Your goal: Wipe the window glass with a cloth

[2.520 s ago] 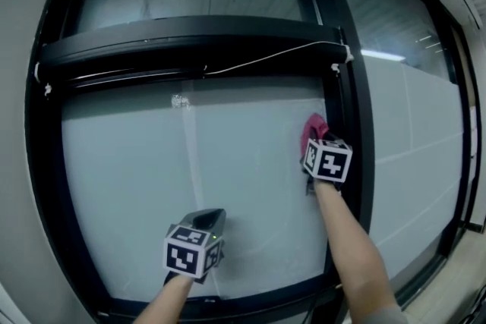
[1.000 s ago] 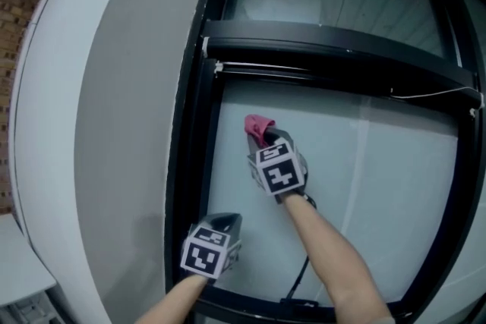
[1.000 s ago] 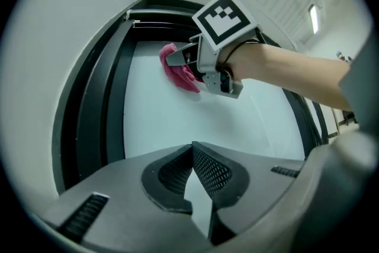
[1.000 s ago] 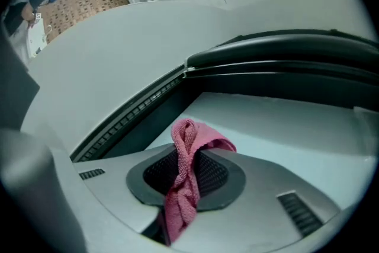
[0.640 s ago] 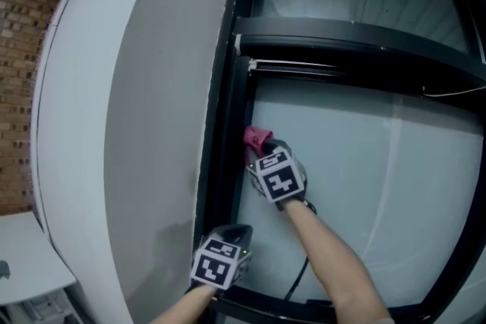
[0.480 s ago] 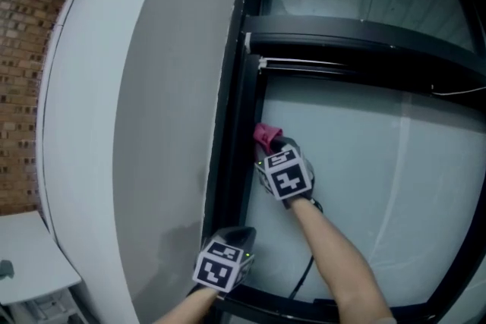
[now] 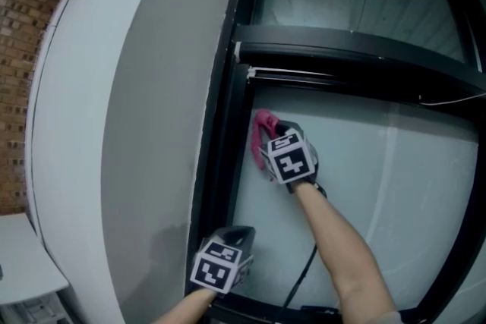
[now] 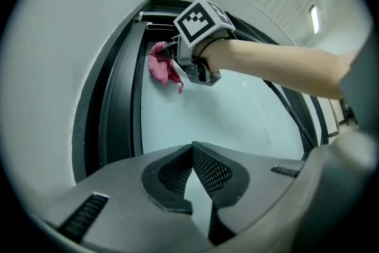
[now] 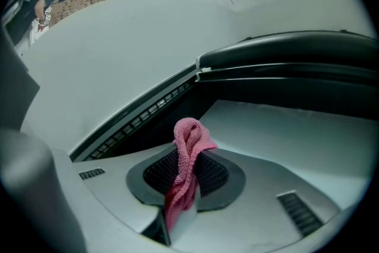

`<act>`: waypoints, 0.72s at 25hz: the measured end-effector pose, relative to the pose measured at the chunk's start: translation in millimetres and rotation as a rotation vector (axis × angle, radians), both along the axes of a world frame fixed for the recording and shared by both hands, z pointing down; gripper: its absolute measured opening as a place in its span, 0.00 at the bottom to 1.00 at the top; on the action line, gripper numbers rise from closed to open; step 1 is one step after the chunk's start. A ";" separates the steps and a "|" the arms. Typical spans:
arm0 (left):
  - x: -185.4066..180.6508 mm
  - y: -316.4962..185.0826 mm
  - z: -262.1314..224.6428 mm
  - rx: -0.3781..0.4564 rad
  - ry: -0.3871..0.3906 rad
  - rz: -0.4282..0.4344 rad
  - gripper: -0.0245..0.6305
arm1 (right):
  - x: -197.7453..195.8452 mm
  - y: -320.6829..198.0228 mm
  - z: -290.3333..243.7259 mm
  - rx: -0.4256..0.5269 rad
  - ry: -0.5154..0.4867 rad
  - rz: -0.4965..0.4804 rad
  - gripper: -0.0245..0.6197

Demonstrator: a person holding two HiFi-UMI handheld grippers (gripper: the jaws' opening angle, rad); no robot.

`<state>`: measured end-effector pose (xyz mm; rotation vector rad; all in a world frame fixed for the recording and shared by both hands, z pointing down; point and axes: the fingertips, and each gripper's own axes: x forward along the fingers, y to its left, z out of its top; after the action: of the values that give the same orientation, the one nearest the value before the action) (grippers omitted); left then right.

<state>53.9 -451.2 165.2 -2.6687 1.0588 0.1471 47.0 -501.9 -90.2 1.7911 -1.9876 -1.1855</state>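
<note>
so the right gripper (image 7: 269, 137) has its jaws clamped on the pink cloth (image 7: 261, 124). In the right gripper view the cloth is pinched between the two pads: a bunched wad pokes out past the tips and a tail hangs back down between the jaws

from the head view the cloth sits up against the glass (image 7: 372, 186), in the upper left part of the lower pane, just beside the left upright of the black frame (image 7: 219, 163). The crossbar of the frame runs a bit above it, with another pane over that

the left gripper (image 7: 237, 233) is way lower, near the bottom left corner of that pane and close to the upright. Its jaws are together with nothing between them, easy to see in the left gripper view. It points up at the glass and the other gripper, well apart from the cloth. Can't tell if it touches the frame

a black cable (image 7: 301, 286) hangs under the right forearm, running down toward the bottom of the frame

left of the frame there's a plain grey wall (image 7: 129, 125), and a strip of brick (image 7: 23, 49) at the far left edge
</note>
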 end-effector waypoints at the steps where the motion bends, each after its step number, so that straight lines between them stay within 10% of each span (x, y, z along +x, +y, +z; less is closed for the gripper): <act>1: 3.4 0.8 -2.4 0.005 -0.002 0.002 0.05 | 5.7 2.1 -8.1 0.007 -0.008 0.004 0.13; 18: 99.9 47.6 -43.3 0.089 -0.027 0.134 0.05 | 176.8 113.1 -81.0 0.203 -0.308 0.083 0.13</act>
<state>153.8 -403.7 121.8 -2.6525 0.8445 0.1794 223.8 -388.7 -171.1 2.2547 -1.9832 -1.1829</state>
